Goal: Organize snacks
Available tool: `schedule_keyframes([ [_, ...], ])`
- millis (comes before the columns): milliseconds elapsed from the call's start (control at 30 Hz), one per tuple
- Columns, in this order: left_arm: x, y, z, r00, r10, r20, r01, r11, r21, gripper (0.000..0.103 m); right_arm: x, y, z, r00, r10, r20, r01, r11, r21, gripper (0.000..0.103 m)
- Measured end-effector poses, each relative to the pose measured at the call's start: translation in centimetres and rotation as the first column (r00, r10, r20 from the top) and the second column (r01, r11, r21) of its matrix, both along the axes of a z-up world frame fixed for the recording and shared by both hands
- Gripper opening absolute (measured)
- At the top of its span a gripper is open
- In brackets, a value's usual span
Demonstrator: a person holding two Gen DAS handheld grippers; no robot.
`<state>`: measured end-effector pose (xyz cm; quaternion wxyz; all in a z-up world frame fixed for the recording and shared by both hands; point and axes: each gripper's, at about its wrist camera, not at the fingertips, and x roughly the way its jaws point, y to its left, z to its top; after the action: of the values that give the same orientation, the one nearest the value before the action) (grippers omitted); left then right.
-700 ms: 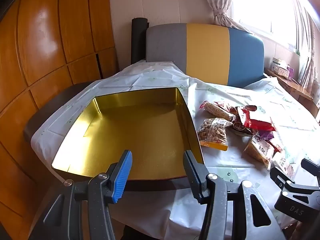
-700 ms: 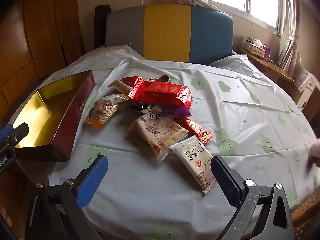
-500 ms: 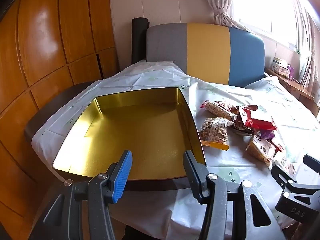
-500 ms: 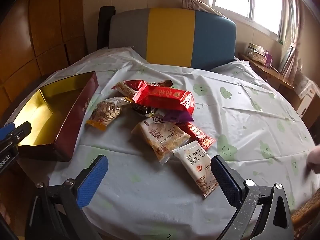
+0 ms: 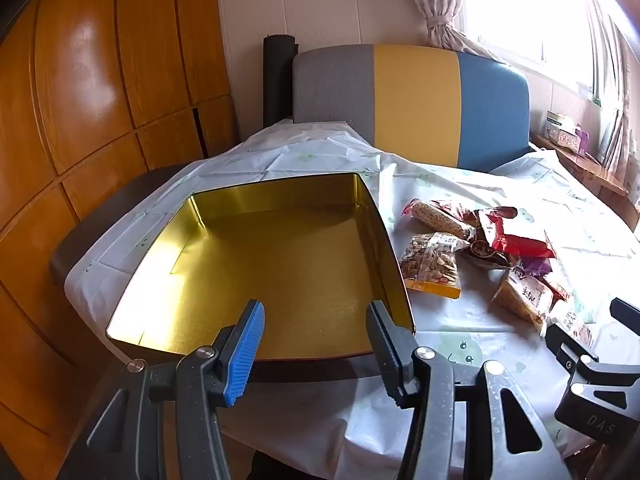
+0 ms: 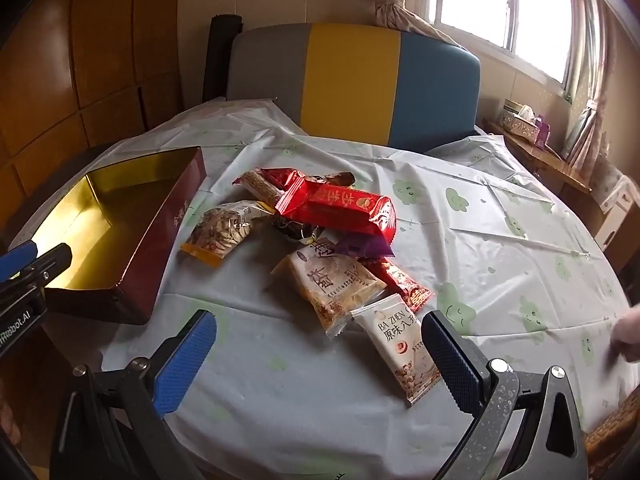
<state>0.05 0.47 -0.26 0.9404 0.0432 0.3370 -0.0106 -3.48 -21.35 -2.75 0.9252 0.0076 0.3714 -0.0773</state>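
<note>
Wood panelling lined the wall to the left of both grippers, and a grey, yellow and blue chair back (image 6: 352,80) stood beyond the round table (image 6: 500,240), which wore a pale cloth printed with green shapes.

Straight ahead of the left gripper (image 5: 316,344) sat the tin (image 5: 256,264), gold inside and dark red outside, with nothing in it. Its near rim lay just past the fingertips. Those fingers were spread apart with only air between them, holding nothing.

The snacks (image 6: 320,232) lay in a loose heap on the cloth, beside the tin and to the right of the left gripper's fingers. A clear nut pack (image 6: 220,232) lay nearest the tin. Behind it, a long red pack (image 6: 340,204) rested on top of the heap. A tan pack (image 6: 332,280) lay in front of that, and a white pack (image 6: 400,344) came nearest the right gripper (image 6: 316,356), its lower end just beside the right-hand finger, with its near corner behind that finger's tip.

The right gripper's fingers stood wide apart above bare cloth, gripping nothing. A hand (image 6: 628,336) showed at the far right edge, resting on the cloth.
</note>
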Motion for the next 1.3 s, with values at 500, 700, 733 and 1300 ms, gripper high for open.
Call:
schedule_keyframes([
  [500,-0.28,-0.15,-0.14,1.0,-0.007,-0.003,0.007,1.0,0.004,0.054,-0.04,-0.12,0.04,1.0,-0.004,0.003,0.004,1.0,0.002,0.103],
  [700,-0.28,-0.22,-0.15,1.0,-0.009,-0.003,0.009,1.0,0.005,0.054,-0.04,-0.22,-0.02,1.0,-0.003,0.002,0.003,1.0,0.005,0.103],
  [733,-0.29,-0.23,-0.19,1.0,-0.01,-0.004,0.01,1.0,0.005,0.054,-0.05,-0.25,-0.05,1.0,-0.003,0.001,0.003,1.0,0.005,0.103],
  [1300,-0.41,-0.65,-0.15,1.0,-0.02,-0.005,0.02,1.0,0.012,0.054,-0.17,-0.78,0.07,1.0,-0.018,0.003,0.018,1.0,0.012,0.103],
])
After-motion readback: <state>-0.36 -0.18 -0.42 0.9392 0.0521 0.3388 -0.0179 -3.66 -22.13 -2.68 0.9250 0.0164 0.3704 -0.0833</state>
